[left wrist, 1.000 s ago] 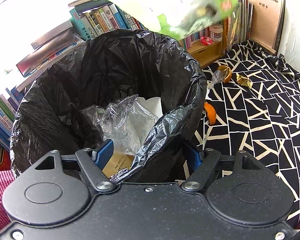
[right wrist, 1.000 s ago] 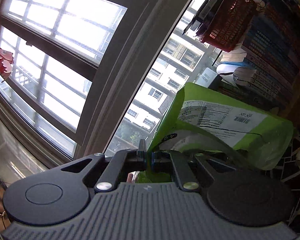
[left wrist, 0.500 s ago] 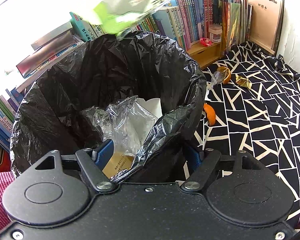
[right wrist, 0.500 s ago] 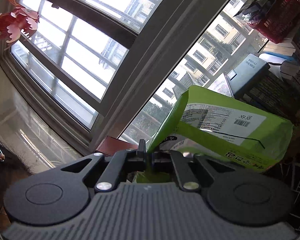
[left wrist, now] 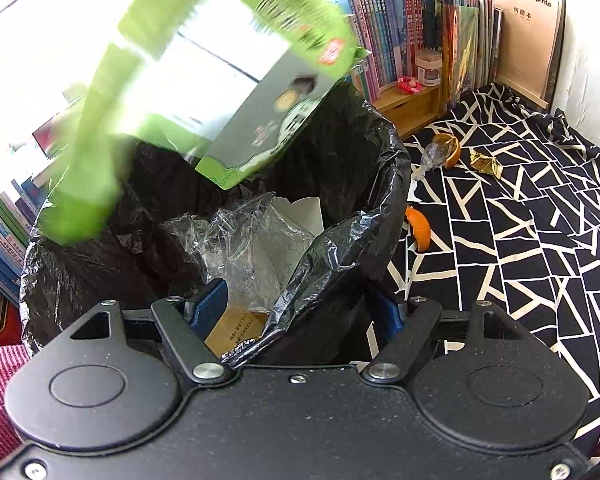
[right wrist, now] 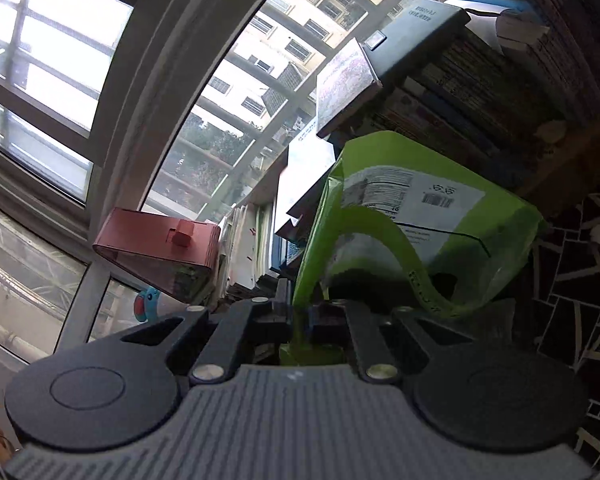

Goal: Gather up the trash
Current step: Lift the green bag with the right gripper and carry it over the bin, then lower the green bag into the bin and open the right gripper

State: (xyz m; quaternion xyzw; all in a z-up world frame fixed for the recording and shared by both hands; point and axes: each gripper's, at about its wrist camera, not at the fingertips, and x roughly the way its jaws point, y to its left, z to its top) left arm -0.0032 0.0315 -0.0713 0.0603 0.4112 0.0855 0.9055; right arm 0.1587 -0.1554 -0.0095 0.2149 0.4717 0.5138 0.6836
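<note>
Green bag is pinched by the right gripper, jaws opening; release is best finished directly above the bin, whose rim the left gripper clamps.

Right hand-held gripper jaws opening, green snack bag edge between them. Stacked books behind bag. Big window on left.

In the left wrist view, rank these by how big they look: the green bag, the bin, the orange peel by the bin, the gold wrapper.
1. bin
2. green bag, though blurred and nearer the camera, so unsure
3. orange peel
4. gold wrapper, close to the peel
</note>
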